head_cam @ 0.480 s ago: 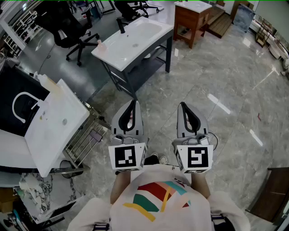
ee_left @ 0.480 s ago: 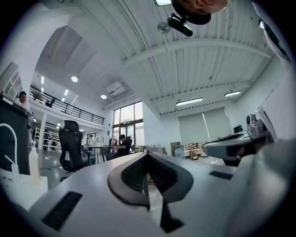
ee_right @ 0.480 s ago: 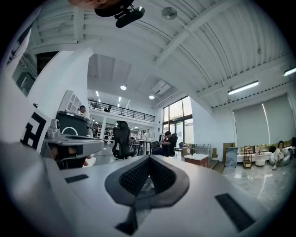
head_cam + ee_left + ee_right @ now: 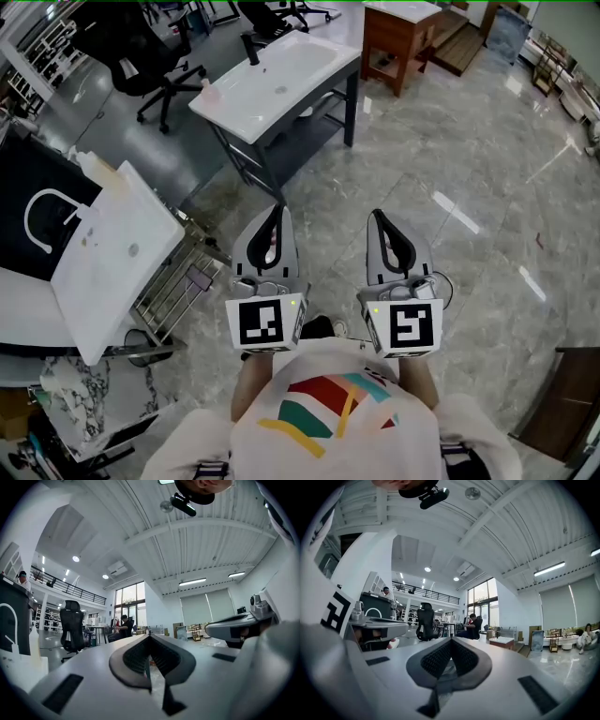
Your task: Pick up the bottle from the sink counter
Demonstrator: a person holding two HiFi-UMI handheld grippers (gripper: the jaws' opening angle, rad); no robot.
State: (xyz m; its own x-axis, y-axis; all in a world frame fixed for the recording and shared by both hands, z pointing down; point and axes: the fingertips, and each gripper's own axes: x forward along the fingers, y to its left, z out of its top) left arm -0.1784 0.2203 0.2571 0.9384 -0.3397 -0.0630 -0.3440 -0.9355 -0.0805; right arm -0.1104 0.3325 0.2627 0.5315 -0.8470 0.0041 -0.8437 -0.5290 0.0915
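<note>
Nearest, at the bottom of the head view, sits the person's shirt (image 4: 323, 417). Just above it, the left claw (image 4: 277, 217) and right claw (image 4: 380, 221) are held level, side by side over the grey marble floor (image 4: 469, 169). Each gripper view shows its jaws pressed together with nothing between them. At the left edge a tilted white sink (image 4: 103, 258) carries a white bottle (image 4: 89, 167). Farther off, in the upper middle of the frame, stands the white sink table (image 4: 300, 66) with a black faucet (image 4: 251, 49). The small pinkish bottle (image 4: 210, 92) stands on its left corner, well apart from both claws. Beyond are a black office chair (image 4: 150, 66) and a wooden cabinet (image 4: 398, 42).
</note>
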